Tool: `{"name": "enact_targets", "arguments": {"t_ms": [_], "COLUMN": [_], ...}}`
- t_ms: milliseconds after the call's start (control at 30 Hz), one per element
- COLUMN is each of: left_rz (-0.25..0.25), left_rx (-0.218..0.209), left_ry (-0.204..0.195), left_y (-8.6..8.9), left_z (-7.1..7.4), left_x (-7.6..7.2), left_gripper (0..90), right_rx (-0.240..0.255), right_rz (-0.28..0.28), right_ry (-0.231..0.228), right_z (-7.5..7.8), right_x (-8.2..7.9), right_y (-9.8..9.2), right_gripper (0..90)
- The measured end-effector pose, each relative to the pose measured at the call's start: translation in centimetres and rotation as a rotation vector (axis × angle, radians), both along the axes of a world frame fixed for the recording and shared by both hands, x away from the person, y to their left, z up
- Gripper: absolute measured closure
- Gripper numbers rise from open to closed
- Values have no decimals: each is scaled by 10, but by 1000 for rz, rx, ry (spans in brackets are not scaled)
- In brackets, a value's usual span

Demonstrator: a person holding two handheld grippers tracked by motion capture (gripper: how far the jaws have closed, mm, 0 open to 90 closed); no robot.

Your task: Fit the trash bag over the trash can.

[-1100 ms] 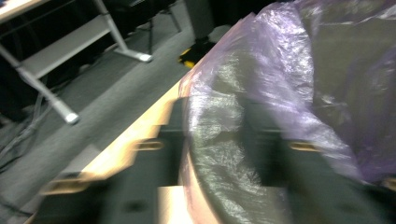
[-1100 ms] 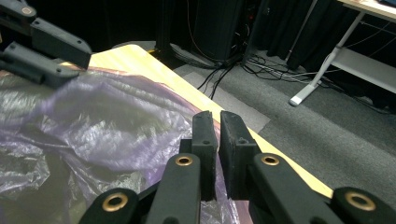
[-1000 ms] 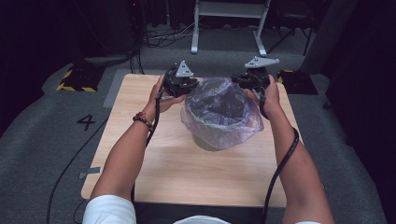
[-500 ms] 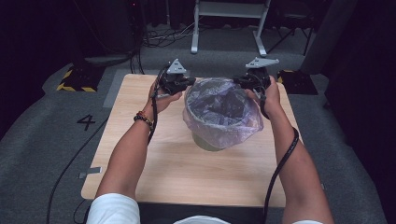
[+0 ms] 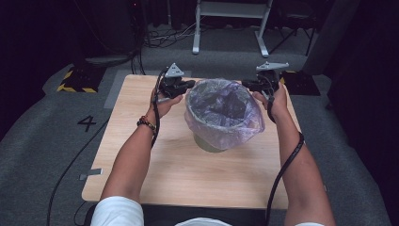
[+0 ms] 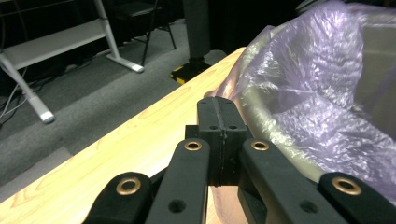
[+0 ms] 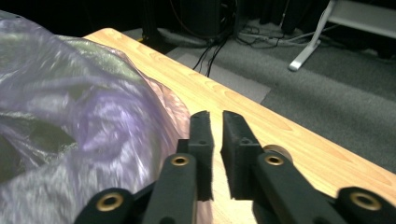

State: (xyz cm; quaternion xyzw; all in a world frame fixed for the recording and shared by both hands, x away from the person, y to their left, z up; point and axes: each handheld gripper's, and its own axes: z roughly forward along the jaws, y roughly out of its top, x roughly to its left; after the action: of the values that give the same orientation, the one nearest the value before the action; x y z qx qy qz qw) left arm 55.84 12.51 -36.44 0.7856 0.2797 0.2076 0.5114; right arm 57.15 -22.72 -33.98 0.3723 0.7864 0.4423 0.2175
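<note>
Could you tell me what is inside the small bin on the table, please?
A translucent purple bag lines the bin, its edge folded down over the rim and outer wall. Dark folds show inside; whether anything lies at the bottom cannot be seen under the crumpled plastic.

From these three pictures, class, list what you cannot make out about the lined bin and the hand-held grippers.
- Bin walls: high view, covered by the purple bag.
- Bin bottom: high view, dark under crumpled bag folds.
- Whether the shut left hand-held gripper pinches film: left gripper view, unclear.
- Bag surface: right gripper view, blurred beside the right hand-held gripper.
</note>
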Motion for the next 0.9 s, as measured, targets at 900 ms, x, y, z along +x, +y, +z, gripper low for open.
{"name": "enact_targets", "arguments": {"t_ms": [900], "left_rz": [-37], "left_rx": [68], "left_ry": [36], "left_y": [11], "left_z": [-64], "left_x": [-40], "left_gripper": [900], "right_rx": [76], "right_rz": [74], "right_ry": [-108], "right_z": [-23], "right_x": [-102], "right_y": [-63], "right_gripper": [434]}}
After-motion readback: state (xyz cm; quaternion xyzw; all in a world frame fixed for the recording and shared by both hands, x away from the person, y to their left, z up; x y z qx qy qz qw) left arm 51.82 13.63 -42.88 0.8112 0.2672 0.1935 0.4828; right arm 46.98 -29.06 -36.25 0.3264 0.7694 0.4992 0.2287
